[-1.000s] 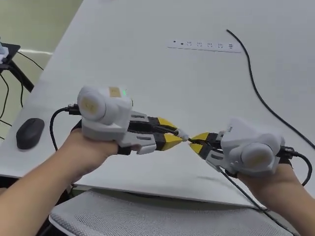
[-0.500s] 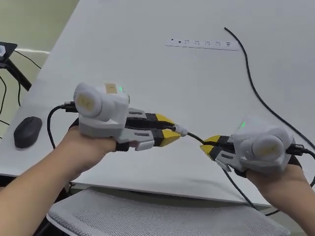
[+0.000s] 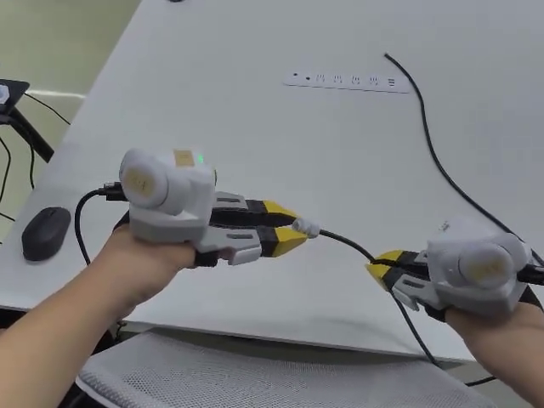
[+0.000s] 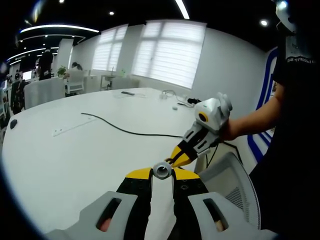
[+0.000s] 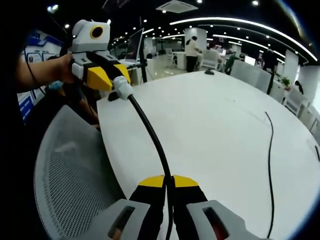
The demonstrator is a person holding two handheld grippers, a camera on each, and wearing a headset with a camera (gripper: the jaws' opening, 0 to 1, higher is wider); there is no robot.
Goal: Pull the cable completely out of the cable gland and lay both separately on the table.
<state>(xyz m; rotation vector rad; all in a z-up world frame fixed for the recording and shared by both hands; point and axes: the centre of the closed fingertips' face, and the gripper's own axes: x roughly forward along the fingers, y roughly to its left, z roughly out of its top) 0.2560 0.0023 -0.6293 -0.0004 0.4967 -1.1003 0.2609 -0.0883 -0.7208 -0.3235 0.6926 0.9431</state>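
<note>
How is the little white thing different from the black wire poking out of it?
The cable gland is short, pale and round; the cable is long, thin and black. The cable gland is pinched by the left gripper; the cable is pinched by the right gripper. Both are held up off the table, and the cable runs into the cable gland.

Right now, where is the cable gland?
In the head view the cable gland sits pinched at the tip of the left claw, above the table, with the black cable running from it to the right claw.
</note>
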